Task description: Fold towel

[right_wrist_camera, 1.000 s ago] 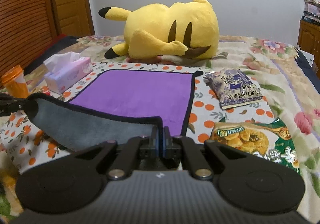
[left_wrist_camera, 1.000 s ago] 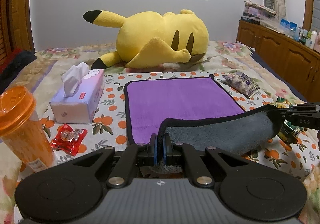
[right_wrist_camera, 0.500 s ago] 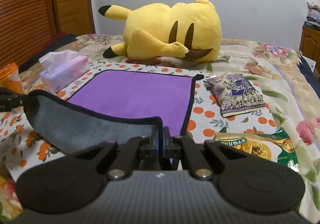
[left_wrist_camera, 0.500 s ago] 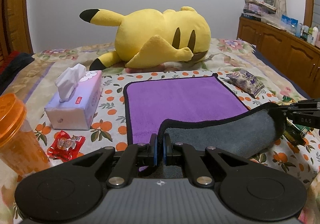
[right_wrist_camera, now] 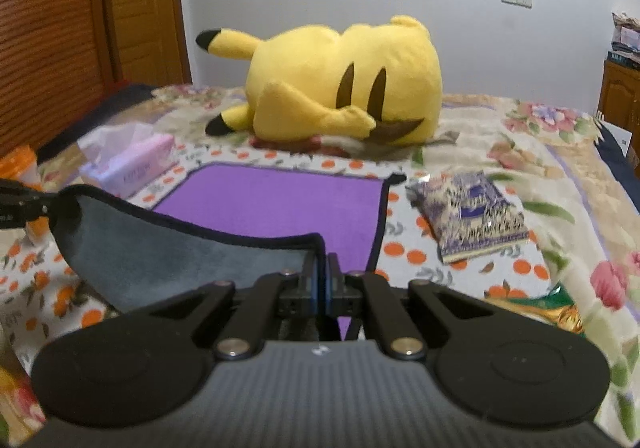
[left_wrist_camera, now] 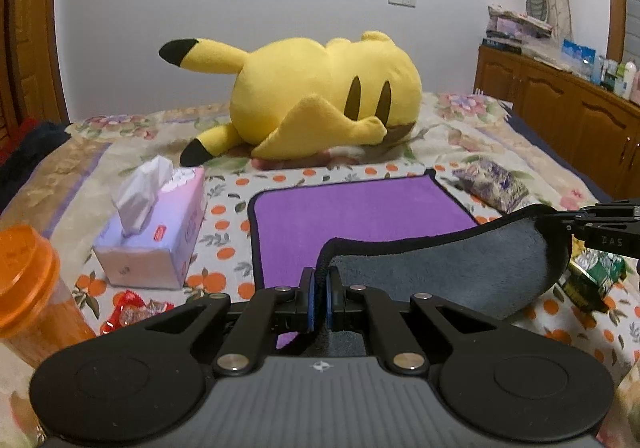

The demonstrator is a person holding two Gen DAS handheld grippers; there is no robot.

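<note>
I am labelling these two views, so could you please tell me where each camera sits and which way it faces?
Left wrist: sits on the left gripper, looks across the bed at the plush; its own fingers pinch the towel corner, and the right gripper shows at the right edge.
Right wrist: sits on the right gripper, faces the same way; its fingers pinch the other corner, and the left gripper shows at the left edge.
Shared: towel, plush, tissue box, purple packet.

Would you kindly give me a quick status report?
Left gripper and right gripper shut on towel near corners. Near edge lifted, grey underside showing. Nothing on the purple side ahead.
</note>
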